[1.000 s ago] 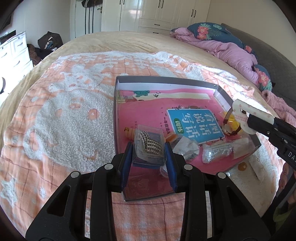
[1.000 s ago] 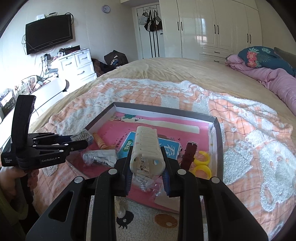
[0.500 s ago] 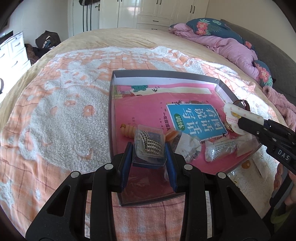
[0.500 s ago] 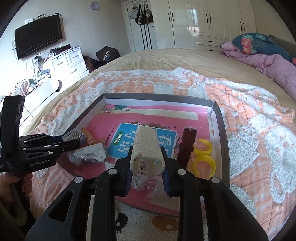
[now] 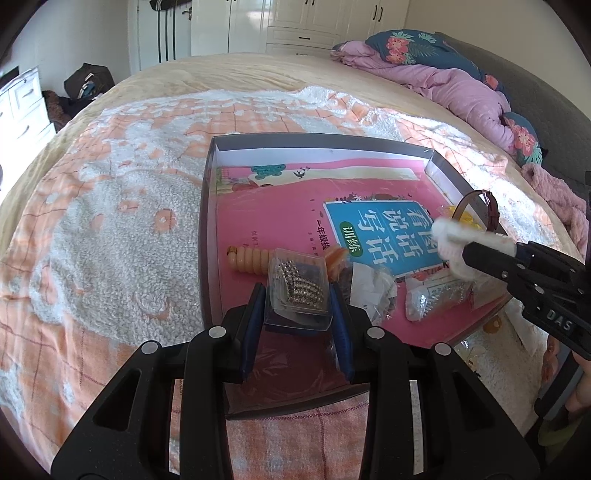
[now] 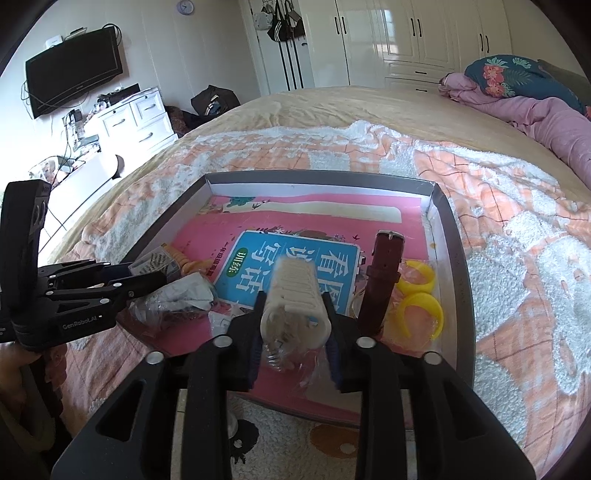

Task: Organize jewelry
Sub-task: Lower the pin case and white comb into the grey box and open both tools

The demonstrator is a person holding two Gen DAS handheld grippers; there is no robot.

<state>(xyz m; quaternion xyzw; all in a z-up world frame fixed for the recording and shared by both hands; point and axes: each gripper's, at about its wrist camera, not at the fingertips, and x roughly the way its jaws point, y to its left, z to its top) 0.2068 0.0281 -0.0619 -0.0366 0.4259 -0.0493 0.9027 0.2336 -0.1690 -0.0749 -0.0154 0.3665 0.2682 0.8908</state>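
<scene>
A: Left tool [image 5: 298, 295]?
B: Closed on clear packet of rhinestone jewelry [image 5: 300, 291], held over near-left part of grey tray [image 5: 207, 236].
A: Right tool [image 6: 293, 314]?
B: Clamped on cream ribbed hair clip [image 6: 293, 295], above tray's near edge.
A: Tray contents?
B: Lined with pink book [image 6: 317, 236]; brown watch strap [image 6: 382, 273], yellow rings [image 6: 419, 306], orange spiral piece [image 5: 255, 258], silver packet [image 5: 436, 297] inside. Tray sat on bed [image 5: 110, 206].

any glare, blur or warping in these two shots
Left wrist view: fisheye bends the dark shallow tray; the white ridged clip blows out in sunlight. Right wrist view: that clip has a smeared far end; glare streaks the glossy white wardrobe doors.
</scene>
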